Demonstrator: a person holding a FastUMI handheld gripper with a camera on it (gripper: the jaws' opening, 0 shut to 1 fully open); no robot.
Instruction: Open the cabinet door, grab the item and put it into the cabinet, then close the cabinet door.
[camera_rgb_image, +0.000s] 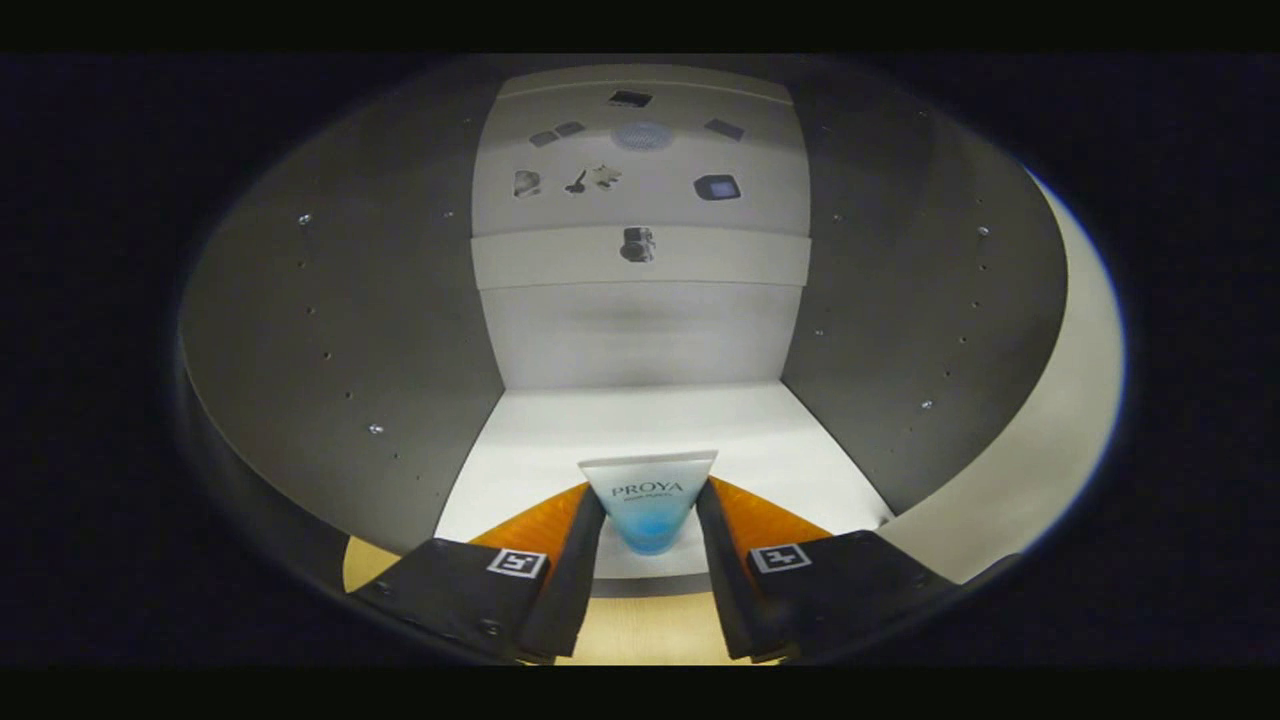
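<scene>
The hand-held gripper (648, 520) is clamping both fingers on the tube (650, 500), carrying it just inside the mouth of the open cabinet (340, 330) so it can be set on the cabinet floor (640, 425). The tube's long axis is standing roughly upright, flat crimped end up and, probably, cap down.

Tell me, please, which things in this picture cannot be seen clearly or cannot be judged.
- Tube: its lower end is hidden between the tongs, which press it on both sides.
- Cabinet door: the gripper view does not settle where it stands.
- Small dark objects above the cabinet's back wall: too small and blurred to name.
- Whether the tube touches the cabinet floor: cannot tell.
</scene>
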